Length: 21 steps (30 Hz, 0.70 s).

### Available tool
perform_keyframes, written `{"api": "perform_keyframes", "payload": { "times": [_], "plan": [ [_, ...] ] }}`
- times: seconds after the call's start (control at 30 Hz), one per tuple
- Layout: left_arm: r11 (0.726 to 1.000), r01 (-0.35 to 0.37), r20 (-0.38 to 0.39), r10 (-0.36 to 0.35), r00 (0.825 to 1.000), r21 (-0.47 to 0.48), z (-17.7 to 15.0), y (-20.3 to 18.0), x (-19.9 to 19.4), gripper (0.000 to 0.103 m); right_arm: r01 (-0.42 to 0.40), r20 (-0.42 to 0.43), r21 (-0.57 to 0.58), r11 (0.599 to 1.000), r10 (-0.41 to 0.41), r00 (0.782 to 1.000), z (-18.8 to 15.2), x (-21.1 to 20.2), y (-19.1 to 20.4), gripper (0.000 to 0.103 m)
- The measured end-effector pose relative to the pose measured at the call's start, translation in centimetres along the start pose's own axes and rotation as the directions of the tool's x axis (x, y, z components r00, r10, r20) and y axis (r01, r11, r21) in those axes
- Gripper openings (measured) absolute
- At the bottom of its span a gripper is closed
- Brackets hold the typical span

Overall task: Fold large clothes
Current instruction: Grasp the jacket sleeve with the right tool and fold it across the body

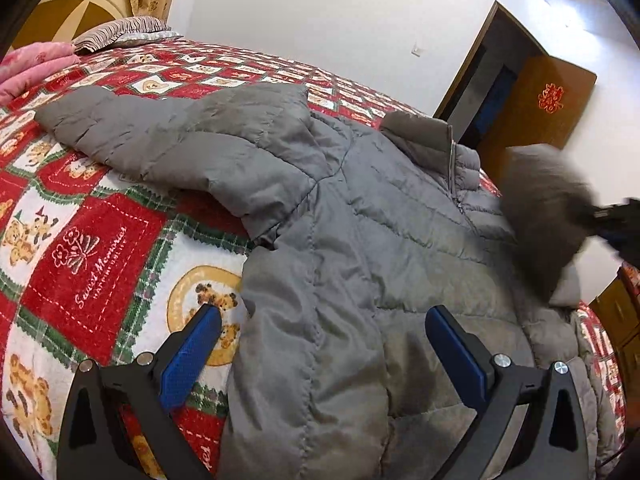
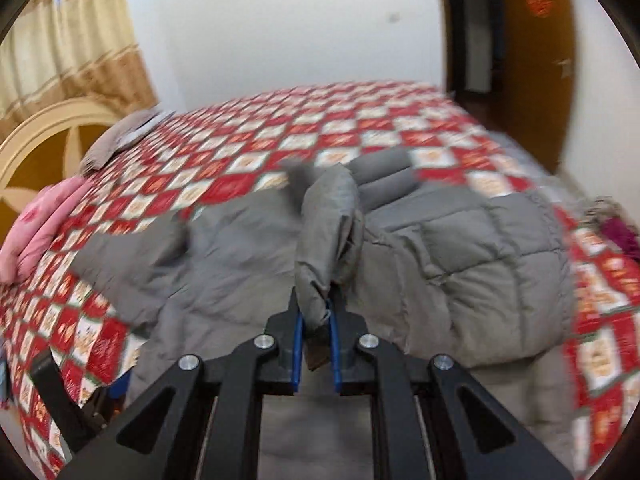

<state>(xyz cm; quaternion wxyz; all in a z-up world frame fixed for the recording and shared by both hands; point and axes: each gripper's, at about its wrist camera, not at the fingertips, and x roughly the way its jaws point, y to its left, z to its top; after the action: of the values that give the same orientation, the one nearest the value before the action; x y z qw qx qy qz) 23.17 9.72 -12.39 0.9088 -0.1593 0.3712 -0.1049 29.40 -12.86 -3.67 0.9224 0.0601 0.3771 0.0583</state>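
**Grey quilted jacket spread on the bed, one sleeve lifted**

A large grey quilted puffer jacket (image 1: 360,240) of padded, stitched fabric fills the centre of the left wrist frame, lying front up with its zip running from the raised collar at upper right. One sleeve (image 1: 132,128) stretches flat toward the upper left of the frame. In the right wrist frame the jacket (image 2: 480,256) spans the middle, rumpled at right, while the other sleeve's cuff (image 2: 324,236) stands lifted at centre, motion-blurred at its top.
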Motion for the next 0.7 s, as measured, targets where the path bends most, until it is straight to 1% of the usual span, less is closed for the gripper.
{"api": "perform_keyframes", "payload": {
  "times": [0.1, 0.13, 0.17, 0.2, 0.23, 0.27, 0.3, 0.37, 0.43, 0.47, 0.5, 0.53, 0.57, 0.6, 0.63, 0.7],
  "plan": [
    [1.000, 0.019, 0.007, -0.019, 1.000, -0.013, 0.0, 0.3, 0.0, 0.102, -0.051, -0.042, -0.011, 0.999, 0.051, 0.998, -0.7, 3.1, 1.7, 0.014],
    [1.000, 0.022, 0.009, -0.022, 1.000, -0.015, 0.0, 0.4, -0.1, 0.102, -0.077, -0.051, -0.009, 0.997, 0.076, 0.996, -1.0, 3.5, 1.6, 0.018],
    [1.000, 0.024, 0.011, -0.024, 1.000, -0.016, 0.0, 0.4, -0.1, 0.102, -0.123, -0.059, -0.006, 0.992, 0.122, 0.991, -1.2, 4.2, 1.8, 0.020],
    [1.000, 0.026, 0.012, -0.026, 1.000, -0.016, 0.0, 0.4, -0.1, 0.102, -0.151, -0.062, -0.004, 0.989, 0.150, 0.987, -1.3, 3.9, 1.4, 0.028],
    [0.999, 0.028, 0.014, -0.028, 1.000, -0.016, 0.0, 0.4, -0.1, 0.102, -0.182, -0.074, -0.006, 0.983, 0.181, 0.981, -1.4, 3.9, 1.4, 0.053],
    [0.999, 0.029, 0.014, -0.029, 0.999, -0.017, 0.0, 0.4, -0.1, 0.102, -0.220, -0.084, -0.002, 0.975, 0.219, 0.972, -1.5, 3.8, 1.3, 0.066],
    [0.999, 0.030, 0.015, -0.029, 0.999, -0.016, 0.0, 0.4, -0.1, 0.102, -0.251, -0.079, 0.010, 0.968, 0.251, 0.965, -1.5, 3.5, 1.1, 0.083],
    [0.999, 0.029, 0.015, -0.029, 0.999, -0.016, -0.1, 0.4, -0.1, 0.102, -0.300, -0.023, 0.044, 0.953, 0.301, 0.953, -1.1, 1.8, -0.1, 0.085],
    [1.000, 0.027, 0.013, -0.027, 1.000, -0.015, -0.1, 0.4, -0.1, 0.102, -0.324, 0.048, 0.078, 0.943, 0.321, 0.946, -0.5, -0.3, -2.0, 0.083],
    [1.000, 0.024, 0.012, -0.024, 1.000, -0.013, -0.1, 0.4, -0.1, 0.102, -0.309, 0.090, 0.093, 0.947, 0.301, 0.949, -0.2, -1.6, -3.4, 0.081],
    [1.000, 0.025, 0.013, -0.025, 1.000, -0.013, -0.1, 0.5, -0.1, 0.102, -0.263, 0.124, 0.107, 0.959, 0.249, 0.960, 0.0, -2.8, -5.1, 0.071],
    [1.000, 0.024, 0.012, -0.024, 1.000, -0.013, -0.2, 0.5, -0.2, 0.102, -0.190, 0.135, 0.121, 0.974, 0.173, 0.976, 0.1, -3.7, -6.7, 0.062],
    [1.000, 0.022, 0.012, -0.022, 1.000, -0.012, -0.2, 0.5, -0.2, 0.102, -0.123, 0.134, 0.130, 0.984, 0.106, 0.985, 0.2, -4.1, -7.9, 0.060],
    [1.000, 0.021, 0.011, -0.021, 1.000, -0.011, -0.2, 0.5, -0.2, 0.102, -0.052, 0.134, 0.143, 0.988, 0.033, 0.990, 0.2, -4.6, -9.4, 0.059],
    [1.000, 0.019, 0.010, -0.019, 1.000, -0.009, -0.2, 0.5, -0.2, 0.102, 0.022, 0.132, 0.167, 0.986, -0.045, 0.990, -0.1, -4.9, -11.3, 0.058],
    [1.000, 0.011, 0.006, -0.011, 1.000, -0.005, -0.1, 0.4, -0.1, 0.102, 0.128, 0.117, 0.246, 0.961, -0.160, 0.980, -1.0, -5.1, -15.2, 0.058]
  ]
}}
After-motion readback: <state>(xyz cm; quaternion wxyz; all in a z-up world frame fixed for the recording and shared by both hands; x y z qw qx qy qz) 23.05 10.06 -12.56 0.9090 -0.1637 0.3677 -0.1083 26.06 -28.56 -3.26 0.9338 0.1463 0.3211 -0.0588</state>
